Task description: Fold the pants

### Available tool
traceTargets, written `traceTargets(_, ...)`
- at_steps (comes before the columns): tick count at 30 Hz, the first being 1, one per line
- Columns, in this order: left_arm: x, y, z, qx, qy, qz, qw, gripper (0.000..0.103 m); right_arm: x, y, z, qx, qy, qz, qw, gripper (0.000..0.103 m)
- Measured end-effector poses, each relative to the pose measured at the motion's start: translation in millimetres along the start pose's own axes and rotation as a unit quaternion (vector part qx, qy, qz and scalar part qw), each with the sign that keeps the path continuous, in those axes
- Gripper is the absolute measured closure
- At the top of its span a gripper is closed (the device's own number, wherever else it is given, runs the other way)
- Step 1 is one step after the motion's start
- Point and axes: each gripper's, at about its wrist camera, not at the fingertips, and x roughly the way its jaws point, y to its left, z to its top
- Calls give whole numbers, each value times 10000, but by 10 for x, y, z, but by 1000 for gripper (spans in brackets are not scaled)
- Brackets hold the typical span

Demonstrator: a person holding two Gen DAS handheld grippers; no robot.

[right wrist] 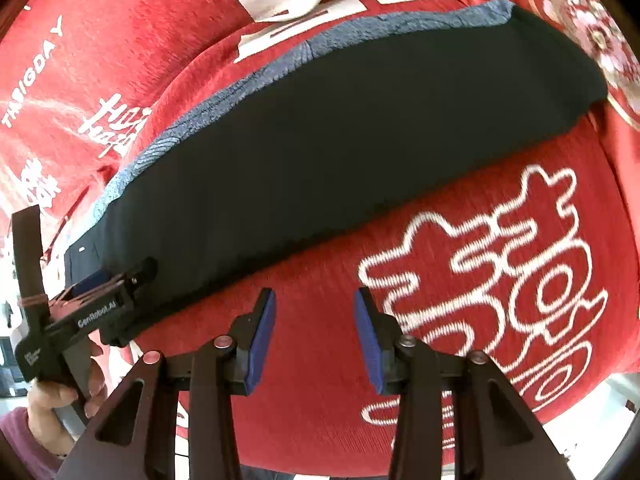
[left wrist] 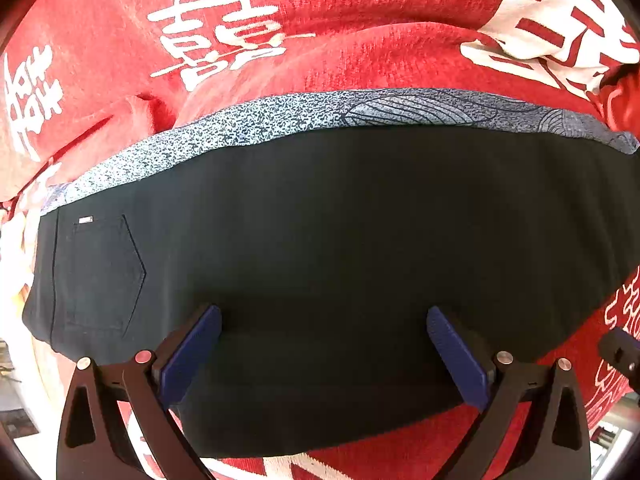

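Note:
The black pants (left wrist: 320,240) lie flat and long on a red blanket, with a back pocket (left wrist: 104,276) at the left end. They also show in the right wrist view (right wrist: 340,152), running from lower left to upper right. My left gripper (left wrist: 324,320) is open, its blue pads just above the pants near their front edge, holding nothing. My right gripper (right wrist: 315,312) is open and empty over the red blanket, just in front of the pants' front edge. The left gripper also shows in the right wrist view (right wrist: 92,292), at the waist end.
A blue-grey patterned cloth (left wrist: 280,120) lies under the pants and sticks out along their far edge. The red blanket (right wrist: 304,392) with white characters covers the whole surface. A white and red cloth (left wrist: 560,20) lies at the far right. The blanket's front edge is close below.

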Motion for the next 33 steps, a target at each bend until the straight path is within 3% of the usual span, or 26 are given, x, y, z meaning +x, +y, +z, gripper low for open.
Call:
traceTargets(10, -15, -51, 26, 55, 71, 212, 9997, 0, -65, -289, -130, 448, 120, 310, 9984, 56)
traceTargets(14, -48, -81, 47, 146, 48, 274, 9995, 0, -187, -446, -77, 532, -24, 517, 9972, 56)
traceTargets(18, -185, -181, 112, 128, -85, -129, 9998, 0, -402, -838, 141, 924, -563, 460, 9931, 50)
traceTargets(22, -317, -550, 289, 324, -334, -347, 9983, 0, -537, -1320, 425, 1405, -998, 256, 9847, 50)
traceTargets(28, -271, -1176, 541, 375, -497, -632, 9961, 0, -520, -1610, 660, 1681, -1175, 262, 9784, 50)
traceTargets(30, -157, -1350, 561, 437, -409, -525, 9968, 0, -465, -1660, 693, 1767, -1124, 275, 9774, 57)
traceTargets(31, -88, -1402, 550, 442, -306, -483, 9974, 0, -439, -1660, 702, 1783, -1093, 230, 9776, 81)
traceTargets(33, -1, -1436, 497, 324, -206, -434, 9983, 0, -485, -1692, 757, 1751, -1129, 201, 9779, 89)
